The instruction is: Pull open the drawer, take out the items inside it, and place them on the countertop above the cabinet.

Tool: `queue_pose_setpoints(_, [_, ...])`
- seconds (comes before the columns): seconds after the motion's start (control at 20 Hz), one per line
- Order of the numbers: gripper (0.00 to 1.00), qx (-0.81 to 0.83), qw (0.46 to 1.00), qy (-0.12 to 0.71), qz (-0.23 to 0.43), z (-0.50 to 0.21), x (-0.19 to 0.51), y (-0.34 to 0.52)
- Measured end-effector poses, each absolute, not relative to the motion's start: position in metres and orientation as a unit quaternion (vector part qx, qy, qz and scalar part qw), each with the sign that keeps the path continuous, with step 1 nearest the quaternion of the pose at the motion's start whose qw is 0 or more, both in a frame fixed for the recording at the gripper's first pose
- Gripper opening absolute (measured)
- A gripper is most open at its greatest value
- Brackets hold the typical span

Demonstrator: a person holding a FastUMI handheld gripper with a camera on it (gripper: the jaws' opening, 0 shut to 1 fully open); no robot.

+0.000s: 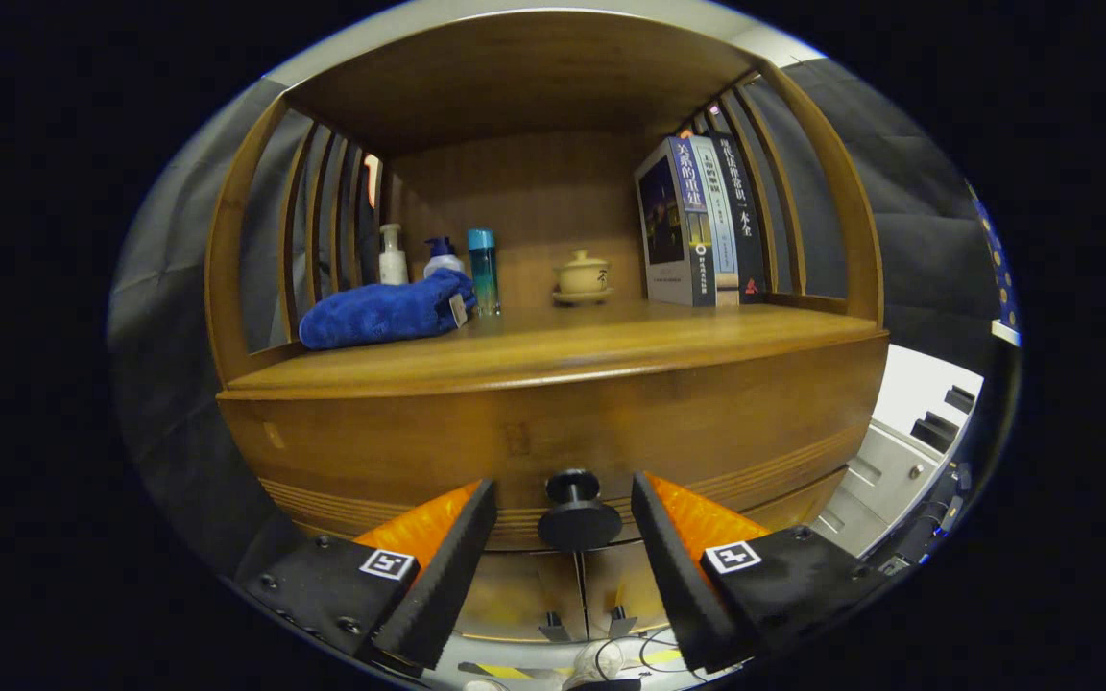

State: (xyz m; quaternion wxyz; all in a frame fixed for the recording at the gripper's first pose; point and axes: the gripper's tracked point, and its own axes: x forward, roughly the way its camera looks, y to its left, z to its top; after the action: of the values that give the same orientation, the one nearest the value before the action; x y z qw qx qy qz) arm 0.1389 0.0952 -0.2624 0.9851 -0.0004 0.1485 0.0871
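The wooden cabinet (553, 422) has its drawer (419, 451) closed under the countertop's (611, 336) front edge. A blue towel (385, 312) lies at the countertop's left end. The gripper (563, 523) gapes wide, holding nothing, the drawer's black knob (577, 513) between its fingers.

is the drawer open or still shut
Shut, it seems: the drawer front sits flush under the countertop, with no gap. The gripper is open, fingers either side of the knob, not pressing.
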Motion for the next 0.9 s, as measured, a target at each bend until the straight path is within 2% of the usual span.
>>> queue_pose_setpoints(0.15, [0.8, -0.007, 0.981, 0.169, 0.092, -0.277, 0.142, 0.092])
queue_pose_setpoints(0.3, [0.56, -0.005, 0.979, 0.178, 0.094, -0.28, 0.142, 0.091])
queue_pose_setpoints(0.65, [0.39, 0.023, 0.976, 0.201, 0.082, -0.284, 0.138, 0.09])
queue_pose_setpoints(0.7, [0.33, 0.023, 0.976, 0.201, 0.079, -0.282, 0.132, 0.087])
queue_pose_setpoints(0.9, [0.33, 0.021, 0.977, 0.202, 0.072, -0.28, 0.112, 0.083])
